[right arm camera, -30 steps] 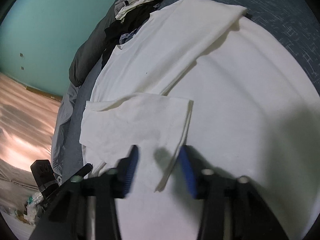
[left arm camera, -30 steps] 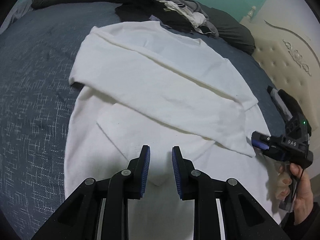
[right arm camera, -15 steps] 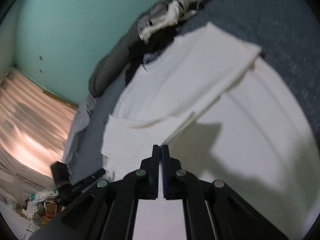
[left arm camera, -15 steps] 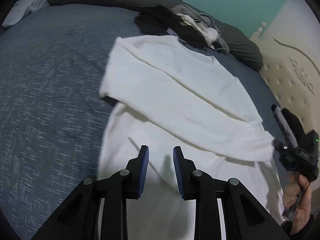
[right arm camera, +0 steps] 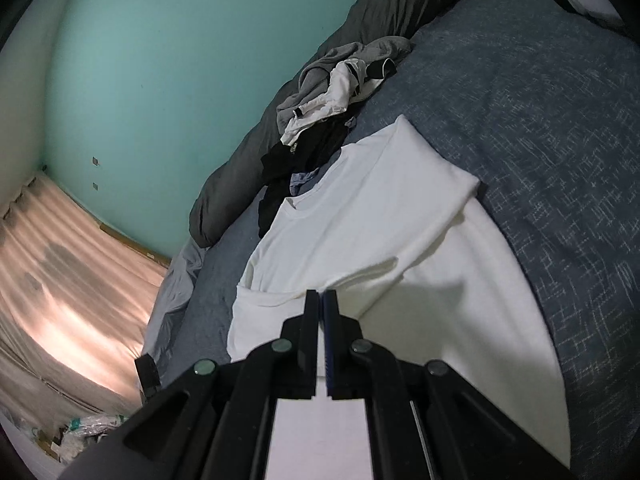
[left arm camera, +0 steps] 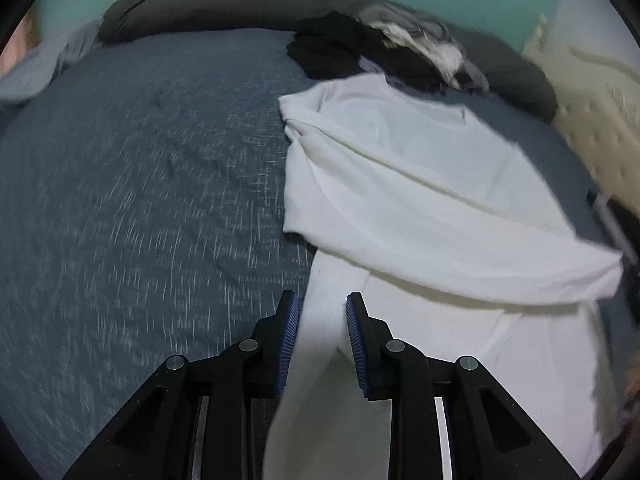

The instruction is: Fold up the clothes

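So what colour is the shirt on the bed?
White, all plain. The shirt shows best in the right wrist view.

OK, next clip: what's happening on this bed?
A person with a gripper in each hand is folding a white shirt spread on a blue bedspread. The right gripper is shut on the shirt's sleeve edge, lifting it over the body. The left gripper is open above the shirt's side edge. A pile of unfolded clothes waits beyond.

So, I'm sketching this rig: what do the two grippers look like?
Both match: the left gripper and right gripper have matte black angular fingers, ribbed blue pads, and silver round pivot pins on black linkage arms. No cables or markings show.
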A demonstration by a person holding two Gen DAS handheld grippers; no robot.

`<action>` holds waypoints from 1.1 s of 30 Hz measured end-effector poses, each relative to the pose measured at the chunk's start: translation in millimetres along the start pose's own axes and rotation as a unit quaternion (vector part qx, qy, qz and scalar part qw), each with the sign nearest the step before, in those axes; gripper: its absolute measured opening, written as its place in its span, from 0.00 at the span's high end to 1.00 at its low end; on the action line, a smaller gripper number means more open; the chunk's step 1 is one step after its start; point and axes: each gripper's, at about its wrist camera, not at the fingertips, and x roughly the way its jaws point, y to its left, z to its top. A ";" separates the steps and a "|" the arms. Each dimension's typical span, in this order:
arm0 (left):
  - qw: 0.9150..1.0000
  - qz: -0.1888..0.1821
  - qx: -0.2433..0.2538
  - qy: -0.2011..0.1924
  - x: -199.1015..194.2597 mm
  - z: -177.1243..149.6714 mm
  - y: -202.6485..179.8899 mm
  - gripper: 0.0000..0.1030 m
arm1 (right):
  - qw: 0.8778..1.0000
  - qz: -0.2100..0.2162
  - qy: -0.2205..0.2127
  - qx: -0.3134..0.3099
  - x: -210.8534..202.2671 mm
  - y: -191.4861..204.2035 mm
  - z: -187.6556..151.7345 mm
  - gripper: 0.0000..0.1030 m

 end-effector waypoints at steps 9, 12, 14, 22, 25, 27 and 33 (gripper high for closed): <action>0.999 0.014 0.029 0.035 24.7 28.5 7.0 0.73 | 0.999 -0.006 -0.023 0.023 -12.9 -18.0 9.2 0.98; 0.998 0.010 0.041 0.041 31.3 35.6 2.8 0.73 | 0.999 -0.012 -0.029 0.023 -16.3 -20.0 11.9 0.98; 0.998 0.012 0.054 0.042 33.5 38.0 -1.3 0.73 | 0.999 -0.015 -0.032 0.028 -18.4 -24.2 13.1 0.98; 0.995 0.014 0.093 0.043 38.8 46.0 -10.3 0.73 | 0.998 -0.021 -0.038 0.045 -21.3 -36.8 16.2 0.98; 0.994 0.015 0.098 0.033 36.0 51.4 -8.5 0.77 | 0.998 -0.020 -0.035 0.046 -19.4 -37.7 15.7 0.98; 0.994 0.024 0.102 0.024 30.0 57.0 -7.0 0.99 | 0.998 -0.017 -0.032 0.046 -18.5 -37.1 14.2 0.98; 0.992 0.049 0.118 -0.023 -6.4 84.4 -4.9 0.99 | 0.999 -0.015 -0.025 0.037 -14.4 -31.3 12.5 0.98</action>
